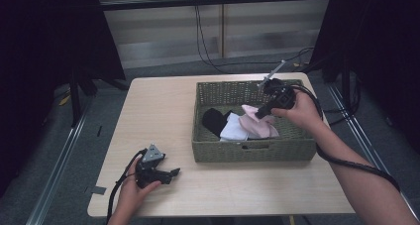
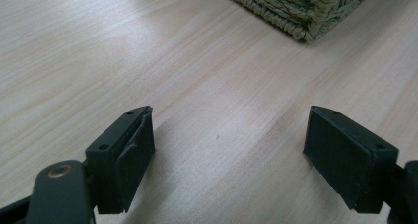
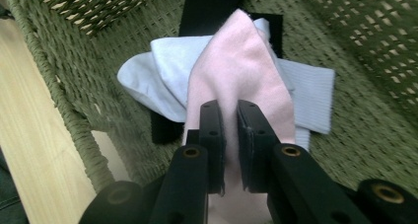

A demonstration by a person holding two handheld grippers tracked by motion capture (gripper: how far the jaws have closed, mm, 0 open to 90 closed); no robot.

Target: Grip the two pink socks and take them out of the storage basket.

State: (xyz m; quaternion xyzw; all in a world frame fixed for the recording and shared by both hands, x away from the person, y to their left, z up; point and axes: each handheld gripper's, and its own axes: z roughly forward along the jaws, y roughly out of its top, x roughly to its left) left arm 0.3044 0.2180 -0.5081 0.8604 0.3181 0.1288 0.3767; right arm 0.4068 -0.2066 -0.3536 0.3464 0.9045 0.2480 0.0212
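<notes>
Jaws of right gripper [image 3: 229, 135] tight on pink sock [image 3: 241, 71], white sock [image 3: 162, 76] beneath.

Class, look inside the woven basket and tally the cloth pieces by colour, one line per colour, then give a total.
Pink cloth: 1, pinched in the right gripper
White cloth: 1
Black cloth: 1
Total: 3 pieces in the basket
</notes>
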